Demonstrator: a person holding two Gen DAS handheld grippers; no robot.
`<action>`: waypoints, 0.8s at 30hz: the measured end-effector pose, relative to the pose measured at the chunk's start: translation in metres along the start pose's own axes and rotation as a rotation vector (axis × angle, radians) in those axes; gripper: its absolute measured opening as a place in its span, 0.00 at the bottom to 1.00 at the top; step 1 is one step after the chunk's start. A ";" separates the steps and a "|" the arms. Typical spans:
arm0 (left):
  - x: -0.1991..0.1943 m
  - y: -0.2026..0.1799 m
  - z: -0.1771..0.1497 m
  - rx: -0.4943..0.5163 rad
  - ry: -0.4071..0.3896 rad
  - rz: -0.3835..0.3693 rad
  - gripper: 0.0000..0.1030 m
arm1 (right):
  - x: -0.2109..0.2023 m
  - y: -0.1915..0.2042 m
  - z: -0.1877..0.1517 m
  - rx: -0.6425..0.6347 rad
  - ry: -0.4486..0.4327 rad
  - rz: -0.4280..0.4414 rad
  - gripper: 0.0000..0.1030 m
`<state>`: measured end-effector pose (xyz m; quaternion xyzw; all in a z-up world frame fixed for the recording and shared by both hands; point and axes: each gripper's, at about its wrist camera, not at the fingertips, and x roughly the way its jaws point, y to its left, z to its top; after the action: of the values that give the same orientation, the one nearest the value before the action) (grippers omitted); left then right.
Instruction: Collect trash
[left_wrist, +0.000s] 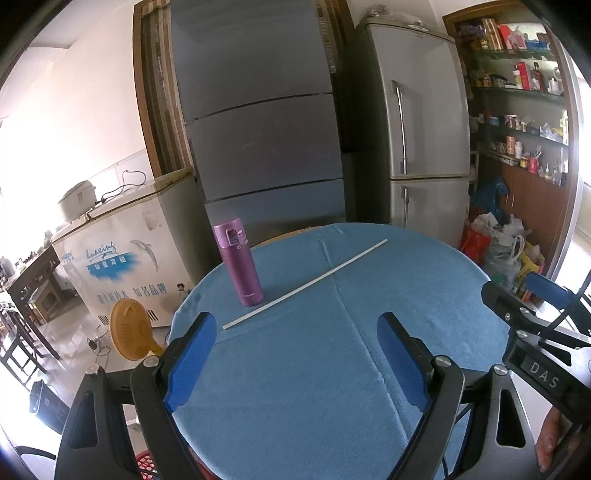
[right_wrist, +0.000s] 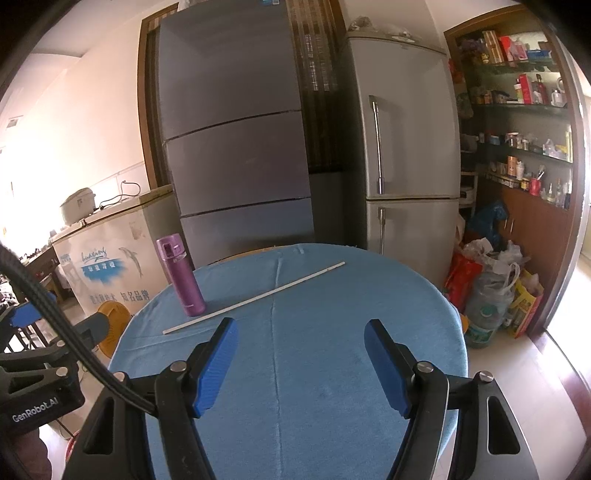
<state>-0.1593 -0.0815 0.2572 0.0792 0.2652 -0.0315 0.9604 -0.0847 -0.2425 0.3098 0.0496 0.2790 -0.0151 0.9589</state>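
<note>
A long thin white stick (left_wrist: 305, 283) lies diagonally on the round table with a blue cloth (left_wrist: 406, 280); it also shows in the right wrist view (right_wrist: 254, 297). A purple flask (left_wrist: 239, 264) stands upright just left of the stick, also in the right wrist view (right_wrist: 180, 275). My left gripper (left_wrist: 297, 325) is open and empty above the near part of the table. My right gripper (right_wrist: 301, 330) is open and empty, also short of the stick. The right gripper shows at the right edge of the left wrist view (left_wrist: 532, 295).
Two grey fridges (left_wrist: 258, 122) (right_wrist: 410, 140) stand behind the table. A white chest freezer (left_wrist: 125, 251) and a yellow fan (left_wrist: 131, 328) are to the left. Bags of clutter (right_wrist: 491, 288) and shelves (right_wrist: 524, 110) are to the right. A red basket (left_wrist: 147, 465) is below the table edge.
</note>
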 end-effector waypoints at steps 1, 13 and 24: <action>0.000 0.000 0.000 0.000 0.000 0.001 0.86 | 0.000 0.000 0.000 0.000 0.000 0.000 0.72; 0.001 -0.001 0.000 0.003 0.004 -0.001 0.86 | 0.001 0.001 -0.001 0.006 0.004 0.002 0.72; 0.002 -0.005 0.001 0.012 0.014 0.000 0.86 | 0.002 -0.004 -0.003 0.018 0.010 0.006 0.72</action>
<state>-0.1580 -0.0866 0.2562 0.0852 0.2716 -0.0328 0.9581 -0.0845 -0.2464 0.3056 0.0592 0.2833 -0.0142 0.9571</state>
